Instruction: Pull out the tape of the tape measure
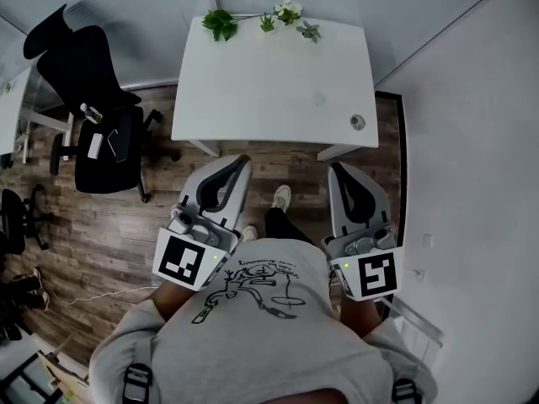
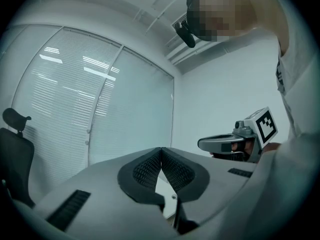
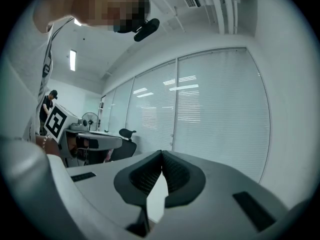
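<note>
In the head view both grippers are held level in front of my chest, short of the white table (image 1: 253,82). The left gripper (image 1: 242,160) and the right gripper (image 1: 335,168) both have their jaws together with nothing between them. A small round grey object (image 1: 357,122) lies near the table's front right corner; I cannot tell whether it is the tape measure. The left gripper view shows its black pads meeting at the tip (image 2: 161,149) against window blinds. The right gripper view shows the same closed tip (image 3: 161,153). No tape shows in either gripper view.
Green plant sprigs (image 1: 221,22) and small flowers (image 1: 286,11) lie along the table's far edge. A black office chair (image 1: 105,137) stands on the wooden floor to the left. A white wall (image 1: 472,141) runs close on the right. My shoes (image 1: 281,197) show below.
</note>
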The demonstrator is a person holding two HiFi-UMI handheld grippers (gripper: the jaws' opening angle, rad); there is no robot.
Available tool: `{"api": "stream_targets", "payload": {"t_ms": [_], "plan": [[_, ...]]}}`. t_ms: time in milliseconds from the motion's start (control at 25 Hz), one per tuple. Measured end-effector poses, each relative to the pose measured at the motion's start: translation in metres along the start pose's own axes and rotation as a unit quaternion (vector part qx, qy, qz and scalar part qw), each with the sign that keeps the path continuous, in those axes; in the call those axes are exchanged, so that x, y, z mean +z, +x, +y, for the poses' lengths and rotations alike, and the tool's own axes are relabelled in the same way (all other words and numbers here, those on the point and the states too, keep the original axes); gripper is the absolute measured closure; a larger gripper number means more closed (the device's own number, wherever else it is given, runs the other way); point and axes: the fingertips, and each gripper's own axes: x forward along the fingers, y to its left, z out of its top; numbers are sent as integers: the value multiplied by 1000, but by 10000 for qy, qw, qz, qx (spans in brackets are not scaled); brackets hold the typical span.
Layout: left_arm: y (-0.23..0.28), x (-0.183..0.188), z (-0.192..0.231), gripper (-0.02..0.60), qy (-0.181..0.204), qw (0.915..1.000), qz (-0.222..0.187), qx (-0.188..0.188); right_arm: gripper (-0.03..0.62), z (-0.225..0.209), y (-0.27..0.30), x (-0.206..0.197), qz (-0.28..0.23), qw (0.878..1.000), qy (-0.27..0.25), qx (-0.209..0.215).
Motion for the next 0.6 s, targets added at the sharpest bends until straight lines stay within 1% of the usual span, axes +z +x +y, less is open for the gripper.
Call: {"api": "stream_targets", "payload": {"t_ms": [120, 280, 400, 560, 600], "plan": [[26, -1, 3, 560, 89, 9999, 95, 0, 585, -24, 12, -1, 26, 10000, 32, 18], [60, 3, 2, 560, -35, 10000, -10, 46, 585, -55, 23, -2, 29, 10000, 56, 41], [83, 1, 1, 560, 76, 9999, 67, 42, 585, -78, 32, -4, 30, 9999, 83, 70], [115, 0, -1, 560, 107, 9999, 92, 98, 585, -108, 44, -7, 3, 9998, 120, 154], [122, -1, -2, 560, 172, 9997, 129, 105, 585, -116, 46, -8, -10, 9998, 134, 177]]}}
